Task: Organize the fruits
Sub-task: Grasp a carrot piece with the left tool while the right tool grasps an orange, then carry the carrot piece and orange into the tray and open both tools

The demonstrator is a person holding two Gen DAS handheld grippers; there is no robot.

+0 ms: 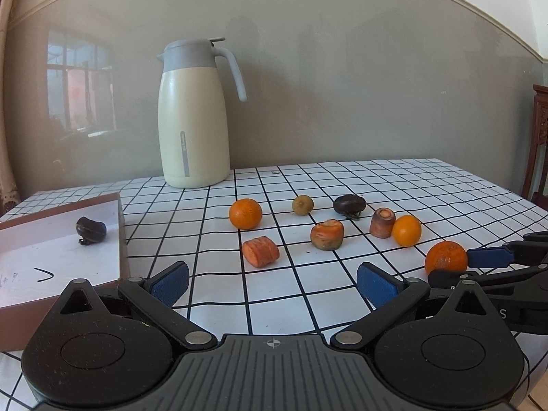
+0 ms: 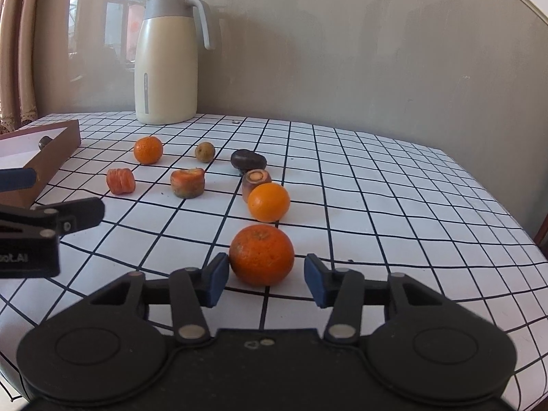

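My right gripper [image 2: 266, 275] spread wide, straddling orange [image 2: 262, 255] at 12 o'clock; left pad touching, right pad apart. My left gripper [image 1: 272, 282] spread, holding nothing. Box [image 1: 120, 236] at 10 o'clock. Risk: uneven closing rolls orange toward 1 o'clock.

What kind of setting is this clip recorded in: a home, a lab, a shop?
Most likely a home dining or kitchen table. A thermos jug stands on a grid-patterned tablecloth against a plain wall, curtains hang by a window, and a carved wooden chair sits at the table's edge.
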